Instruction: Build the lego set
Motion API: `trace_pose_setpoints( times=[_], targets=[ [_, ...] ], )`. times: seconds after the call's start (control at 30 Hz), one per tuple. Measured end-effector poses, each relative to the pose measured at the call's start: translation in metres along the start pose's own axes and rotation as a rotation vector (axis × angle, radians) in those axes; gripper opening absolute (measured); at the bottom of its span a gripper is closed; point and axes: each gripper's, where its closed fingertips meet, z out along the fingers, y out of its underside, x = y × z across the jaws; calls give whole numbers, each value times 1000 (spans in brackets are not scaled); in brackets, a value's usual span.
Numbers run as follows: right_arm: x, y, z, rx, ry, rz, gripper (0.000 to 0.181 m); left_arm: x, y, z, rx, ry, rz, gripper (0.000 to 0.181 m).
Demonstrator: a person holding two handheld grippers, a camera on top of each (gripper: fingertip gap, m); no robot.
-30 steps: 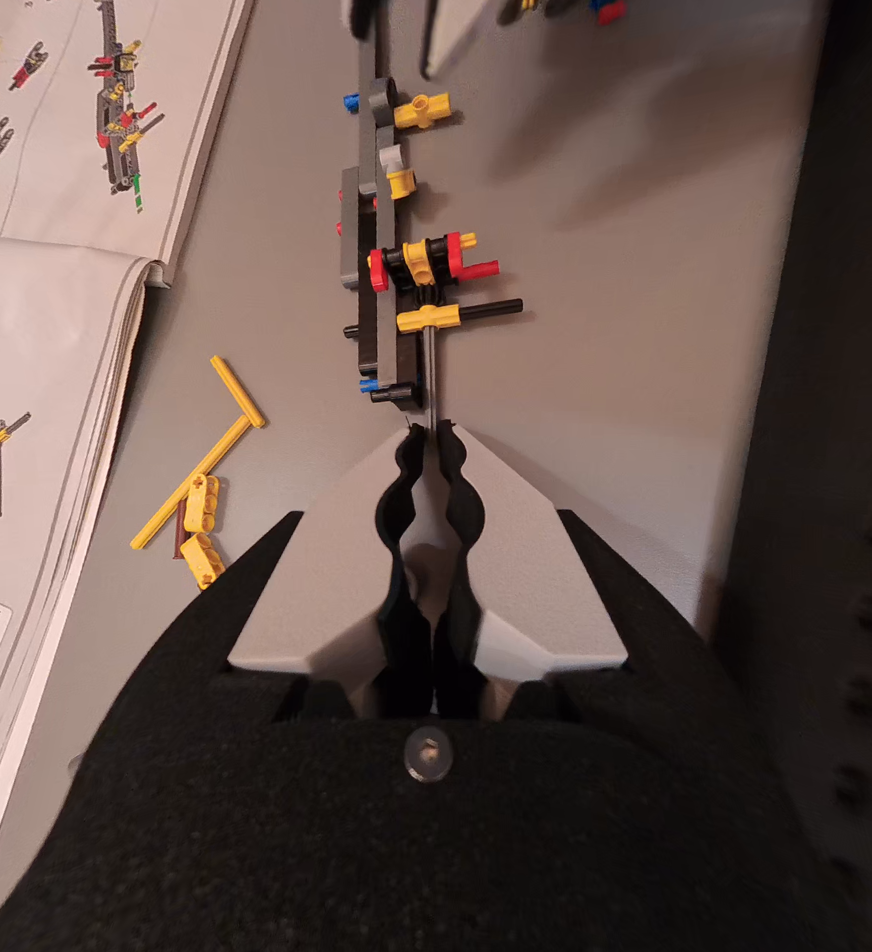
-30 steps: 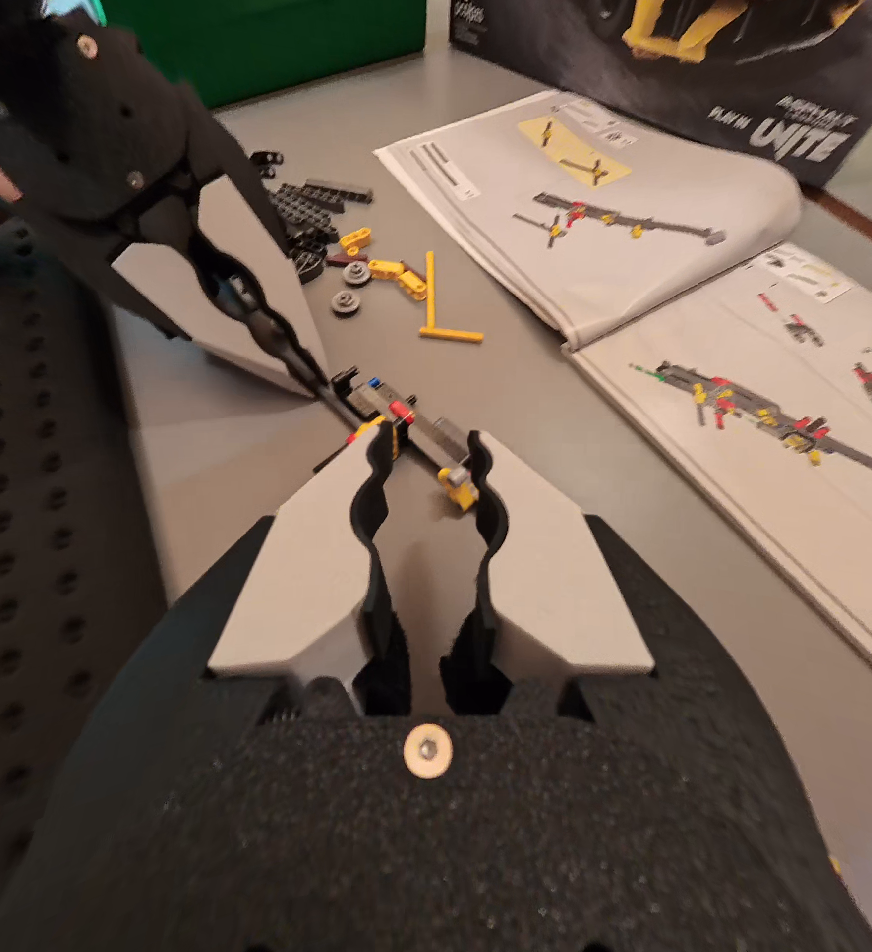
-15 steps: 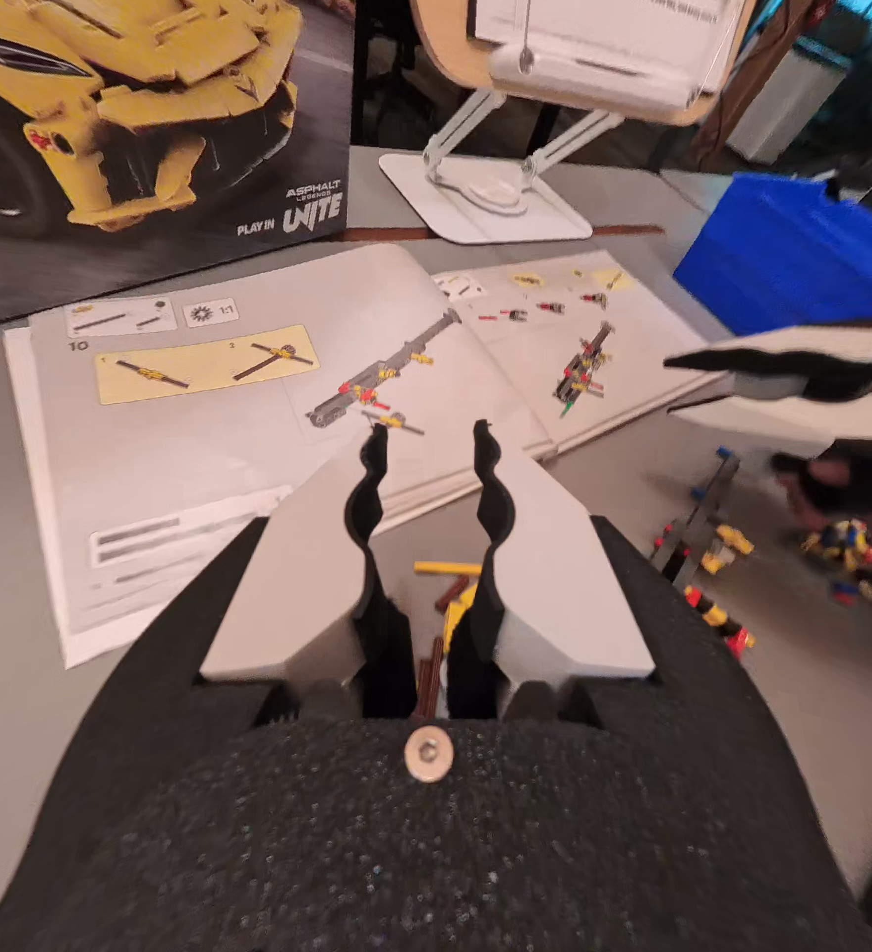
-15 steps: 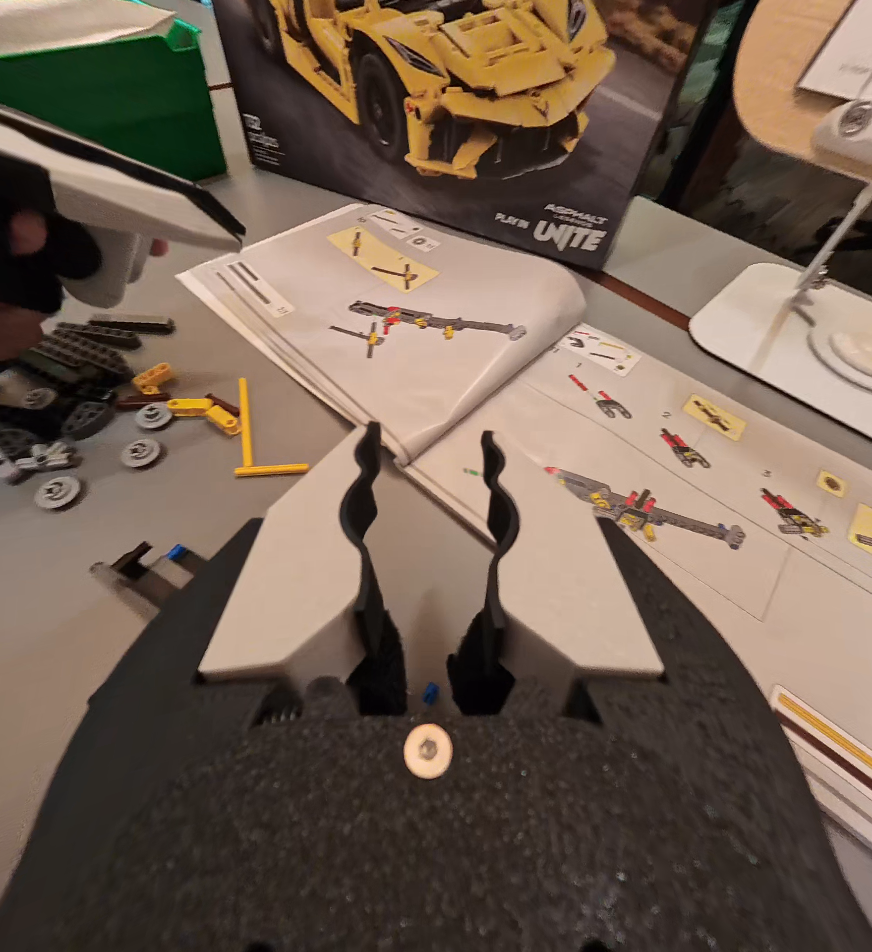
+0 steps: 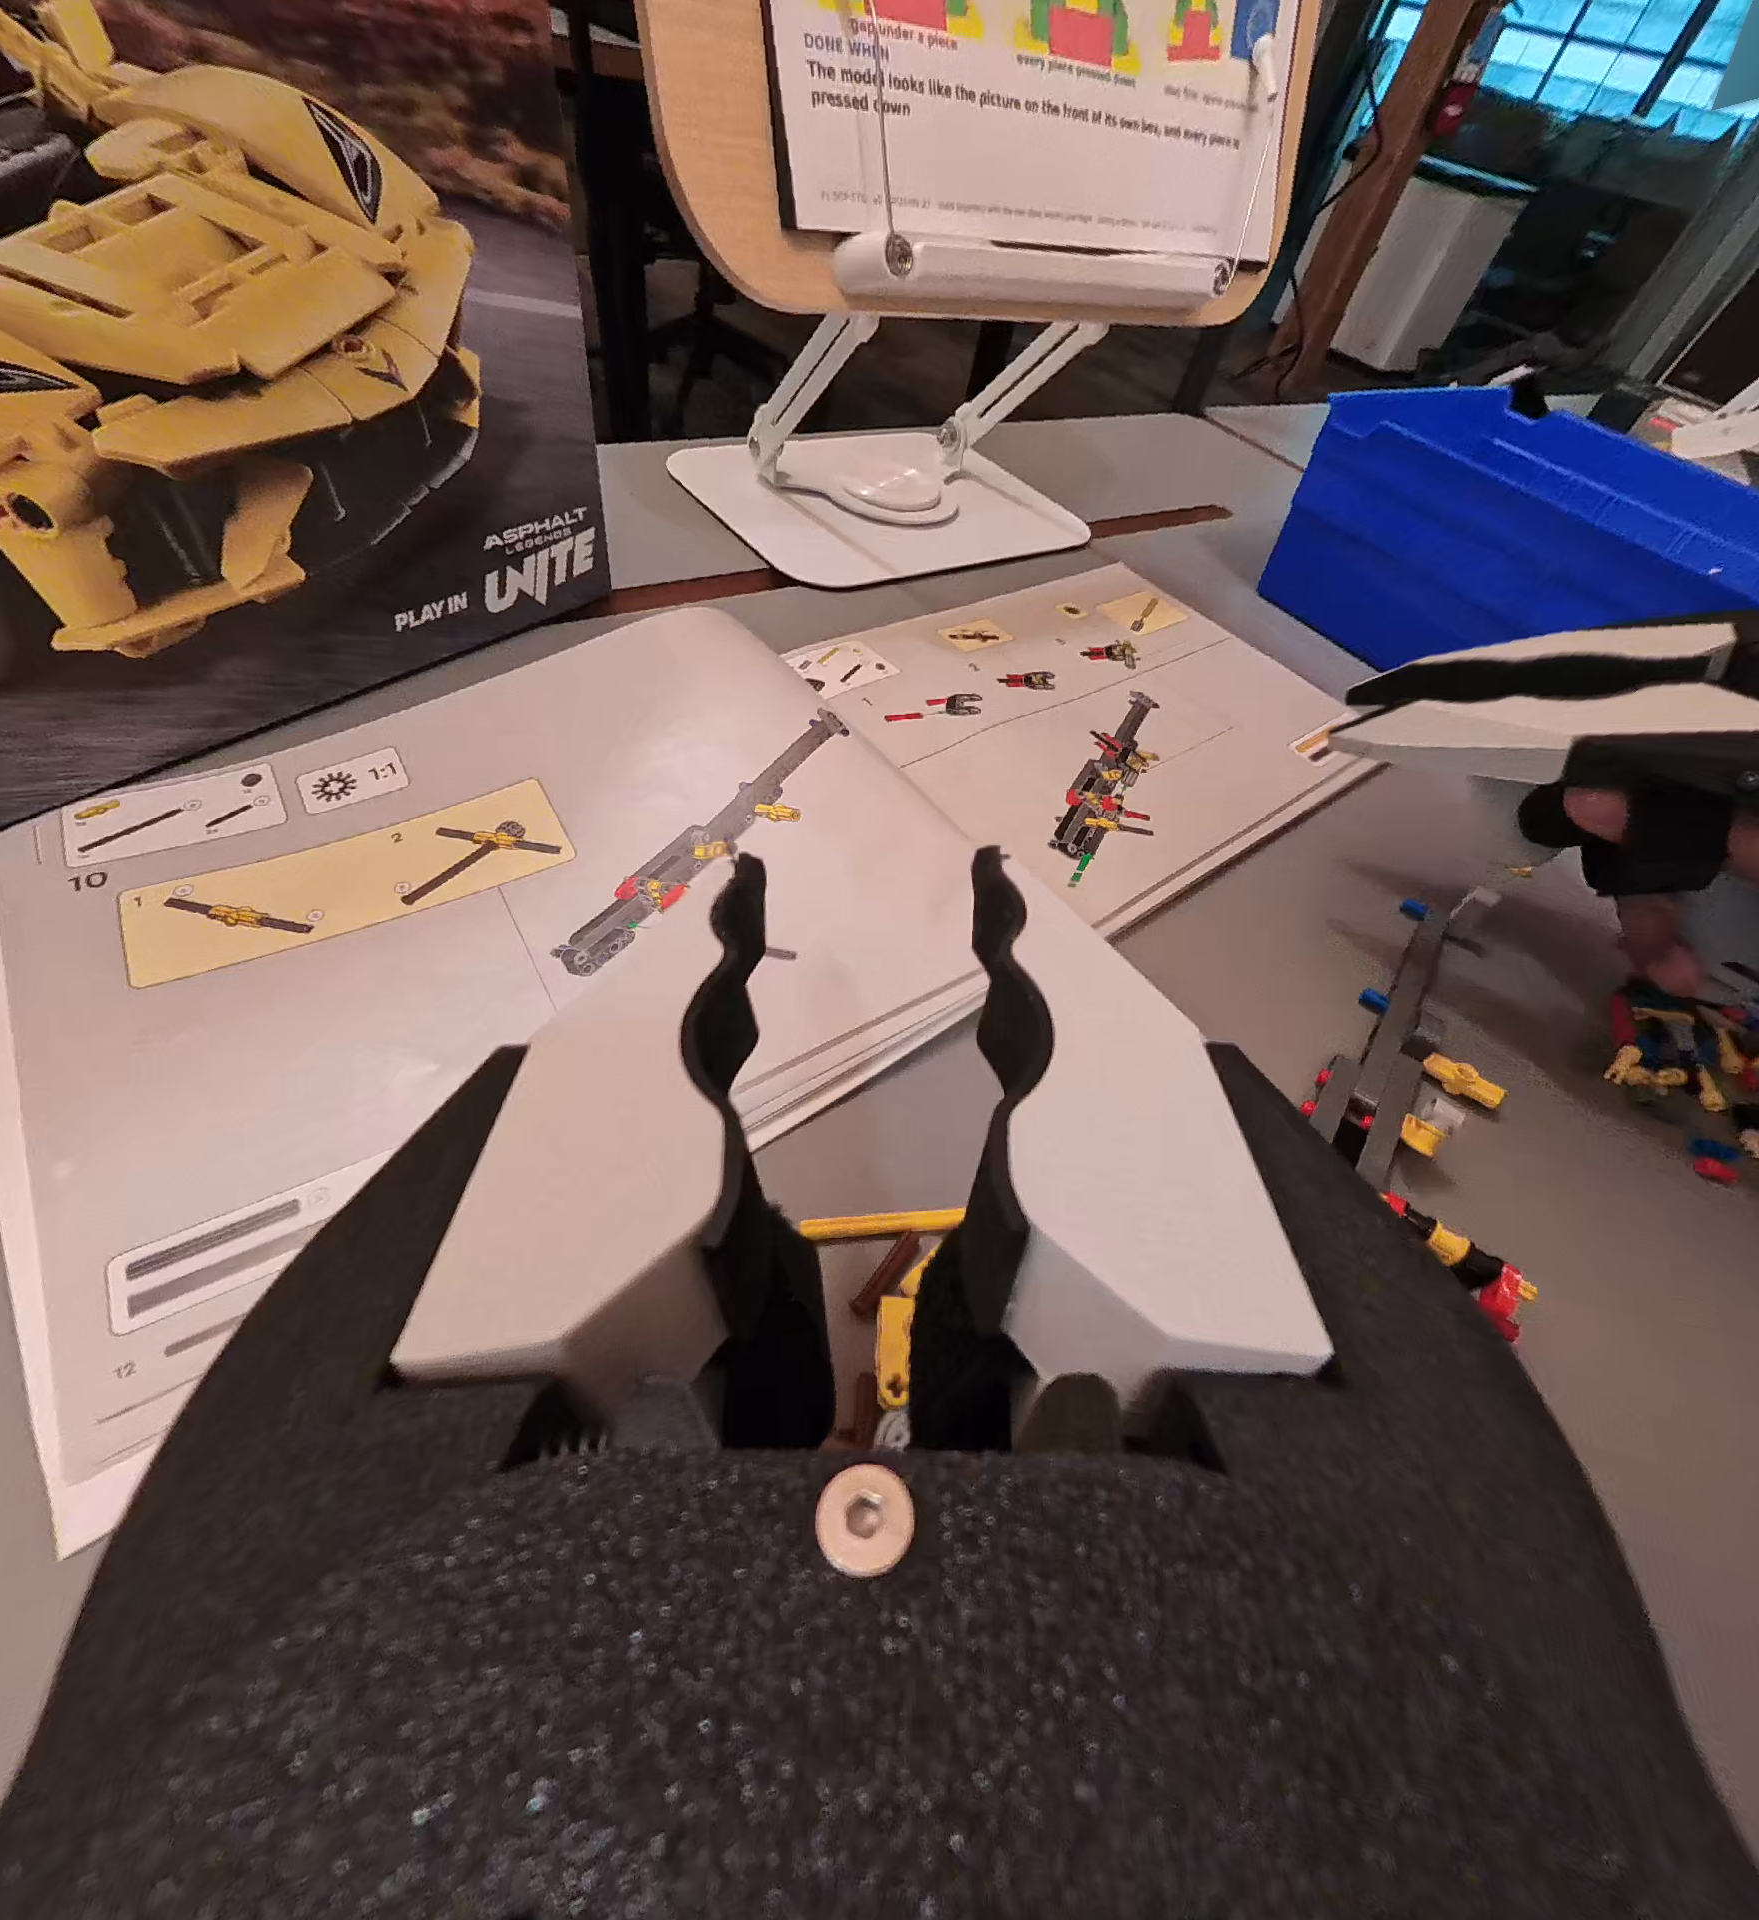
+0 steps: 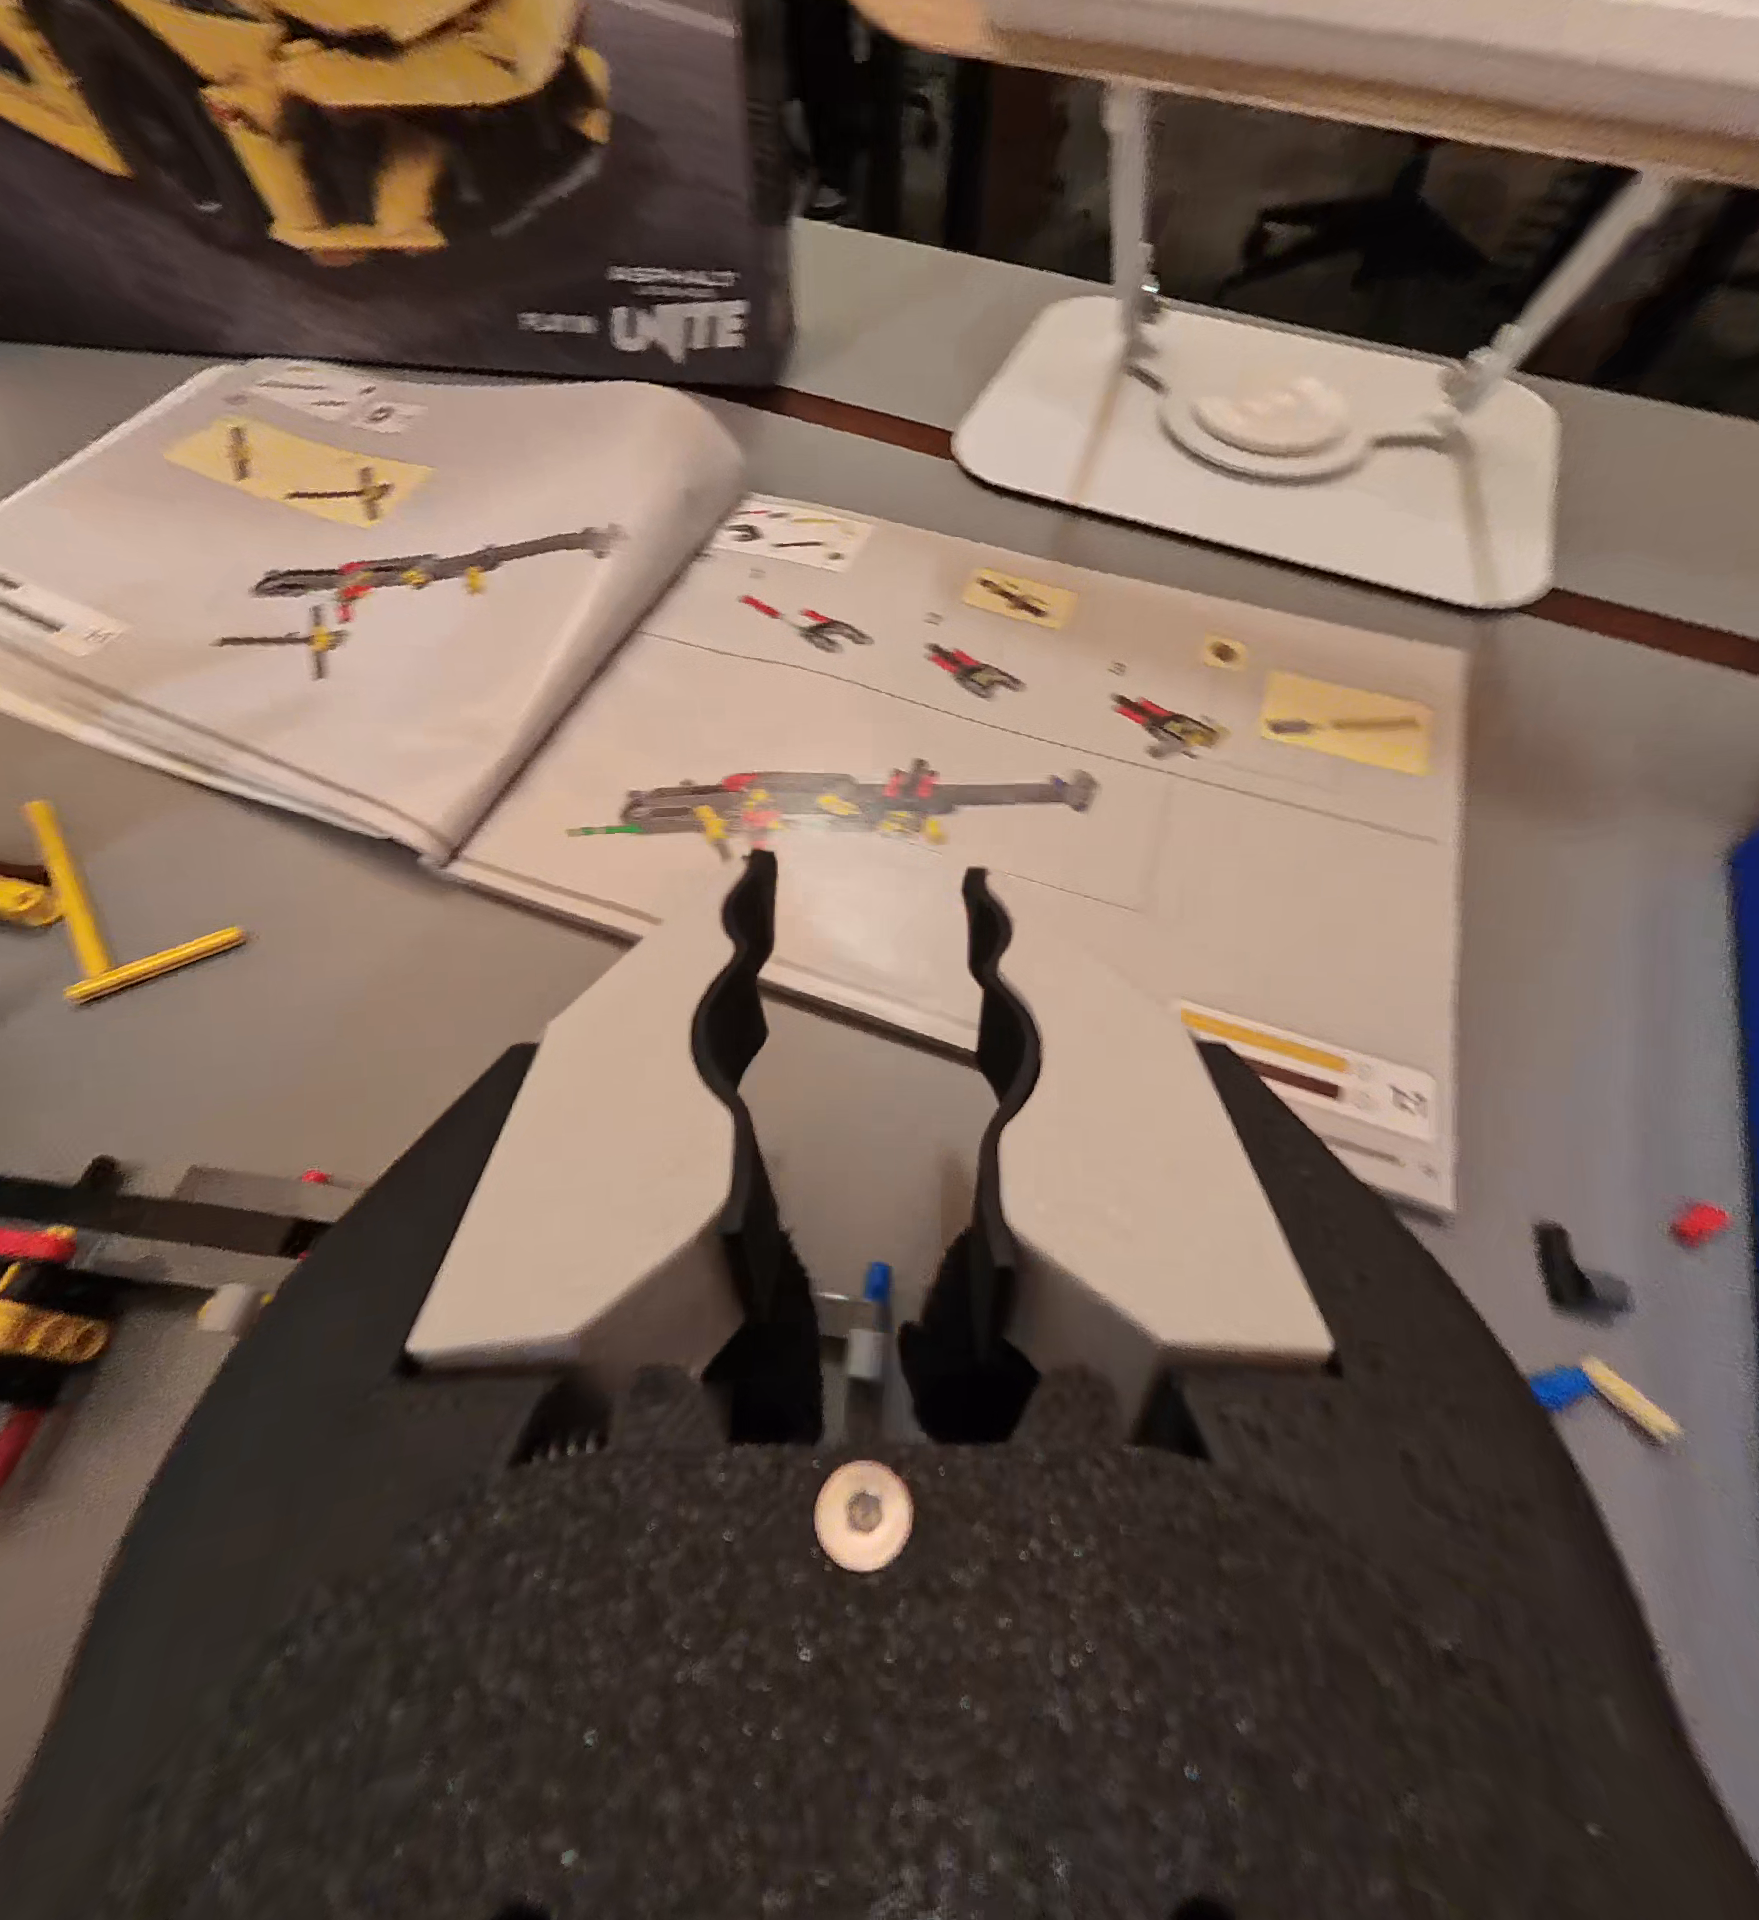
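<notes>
Grey tabletop [image 5: 1633, 1507] carries the open instruction booklet [image 5: 439, 987], which I face to check; both left gripper [image 5: 859, 873] and right gripper [image 6: 870, 883] gape empty, the half-built assembly [image 5: 1394, 1049] lying right.

From the left wrist view we look forward and slightly down along the left gripper [image 5: 859, 883] toward the open instruction booklet [image 5: 501, 935] at twelve o'clock, with the right gripper [image 5: 1540, 696] at three o'clock. From the right wrist view we face much the same way, close over the grey table [image 6: 335, 1039], with the part-built lego beam [image 6: 106, 1236] at nine o'clock. We share the booklet, the set's box [image 5: 231, 343] and the white stand [image 5: 875, 509] in both views.
</notes>
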Motion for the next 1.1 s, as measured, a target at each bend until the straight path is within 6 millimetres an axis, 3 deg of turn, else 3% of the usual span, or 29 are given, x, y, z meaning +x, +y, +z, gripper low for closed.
trace_pose_setpoints(
  times=[0.07,0.17,0.43,0.6,0.67,0.77,0.83,0.93,1.1],
  targets=[
    [18,1,-6,6,58,55,35,0,0,1,4,12,-8,37],
    [27,0,-10,12,80,89,34,0,5,4,-16,6,14,37],
    [1,2,0,4,-16,39,33,-9,11,5,-45,-46,65,35],
    [-24,-8,0,48,-121,4,33,-37,-2,-12,0,-137,54,33],
    [-23,-11,-2,53,-100,-42,34,-50,-9,-23,25,-165,17,33],
    [-1,-21,-22,71,-9,-78,31,-58,-15,-36,65,-170,-51,33],
    [18,-10,-42,3,32,-62,34,-59,-16,-42,94,-182,-56,28],
    [34,25,-76,-119,46,-22,34,-56,-10,-42,73,-188,-43,28],
    [14,87,-120,-287,-42,-8,32,-39,-5,-34,40,-174,33,29]
  ],
)
